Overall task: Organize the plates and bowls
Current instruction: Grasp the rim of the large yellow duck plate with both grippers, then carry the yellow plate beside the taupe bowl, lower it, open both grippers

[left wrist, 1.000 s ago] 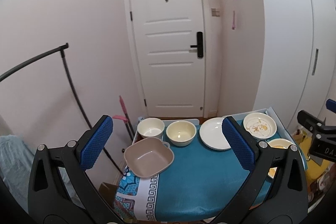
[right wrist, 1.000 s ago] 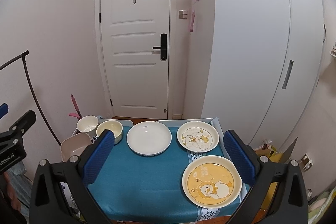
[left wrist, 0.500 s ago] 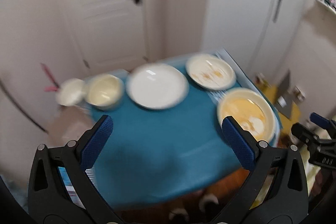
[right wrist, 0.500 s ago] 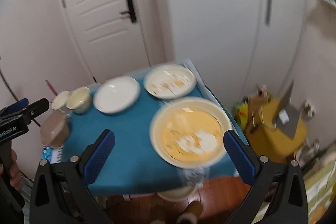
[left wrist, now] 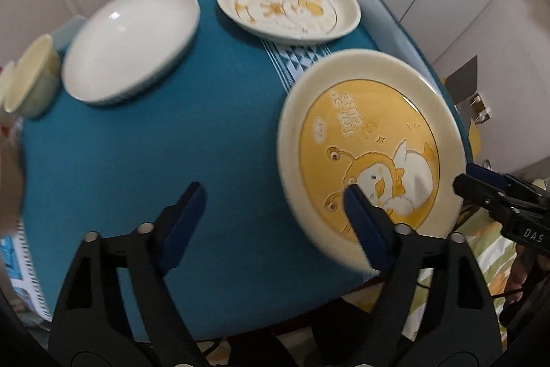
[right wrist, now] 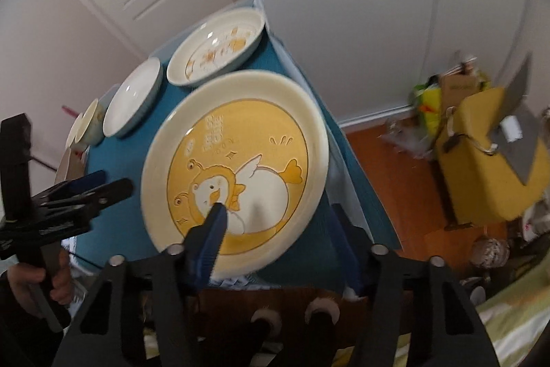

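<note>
Three plates lay unstacked on the bench [left wrist: 178, 181]; both tongs, left [left wrist: 271, 222] and right [right wrist: 278, 229], gaped apart around the yellow duck plate [right wrist: 240, 157], stacking hardly begun.

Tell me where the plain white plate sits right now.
The plain white plate sits far-left on the teal tablecloth, between the cream bowl and the duck-print plate.
</note>
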Demonstrator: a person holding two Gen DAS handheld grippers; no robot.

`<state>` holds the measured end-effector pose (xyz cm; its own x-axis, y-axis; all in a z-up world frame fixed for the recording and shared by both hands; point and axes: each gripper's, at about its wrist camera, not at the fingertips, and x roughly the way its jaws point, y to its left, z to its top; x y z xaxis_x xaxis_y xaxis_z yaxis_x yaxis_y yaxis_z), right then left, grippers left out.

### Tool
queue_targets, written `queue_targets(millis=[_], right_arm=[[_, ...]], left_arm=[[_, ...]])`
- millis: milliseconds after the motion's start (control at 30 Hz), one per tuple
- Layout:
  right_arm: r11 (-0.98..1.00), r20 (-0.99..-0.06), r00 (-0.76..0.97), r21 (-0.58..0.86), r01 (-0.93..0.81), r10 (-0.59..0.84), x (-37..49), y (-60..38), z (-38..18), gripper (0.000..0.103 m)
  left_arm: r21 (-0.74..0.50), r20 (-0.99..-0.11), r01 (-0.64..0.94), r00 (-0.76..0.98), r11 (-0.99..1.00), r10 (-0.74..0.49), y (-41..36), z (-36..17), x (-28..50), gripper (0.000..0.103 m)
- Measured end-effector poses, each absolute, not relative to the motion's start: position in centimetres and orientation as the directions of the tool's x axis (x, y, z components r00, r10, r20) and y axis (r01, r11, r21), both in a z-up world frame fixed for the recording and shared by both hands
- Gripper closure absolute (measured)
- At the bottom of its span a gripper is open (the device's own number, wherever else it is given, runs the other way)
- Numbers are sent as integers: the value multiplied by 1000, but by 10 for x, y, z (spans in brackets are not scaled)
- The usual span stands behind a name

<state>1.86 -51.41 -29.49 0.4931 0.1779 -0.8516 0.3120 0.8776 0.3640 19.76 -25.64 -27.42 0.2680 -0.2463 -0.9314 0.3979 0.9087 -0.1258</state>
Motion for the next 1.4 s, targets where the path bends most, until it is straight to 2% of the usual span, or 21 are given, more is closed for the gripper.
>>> queue_targets(millis=[133,200,333,400,467,633,1000,1400], right_arm=[[882,-851,468,391,264,238,37,-529,-312,66],[887,-849,466,393,241,250,43,-536,-315,69],[893,-845,463,398,211,268,54,-546,-319,77],[898,-846,462,392,201,266,58,-550,-321,80],[898,-846,462,392,198,268,61,-554,-322,84],[897,-848,456,394,200,270,68,-560,-325,93],[939,-868,441,315,139,226,72,-553,-320,93],[946,-858,454,312,87,241,86,-538,-302,92]], left_arm=[[-128,-940,372,249,919,-232,-269,-287,204,41],[-132,-942,360,243,924,-230,-272,-289,205,49],[-151,-942,338,236,929,-239,-274,-291,208,57],[-156,-943,330,233,931,-240,-275,-293,208,71],[-163,-943,321,229,933,-243,-274,-294,209,77],[-168,-940,304,236,938,-245,-269,-295,208,80],[-149,-939,286,258,947,-225,-269,-293,207,82],[-122,-921,227,337,966,-195,-248,-273,196,82]])
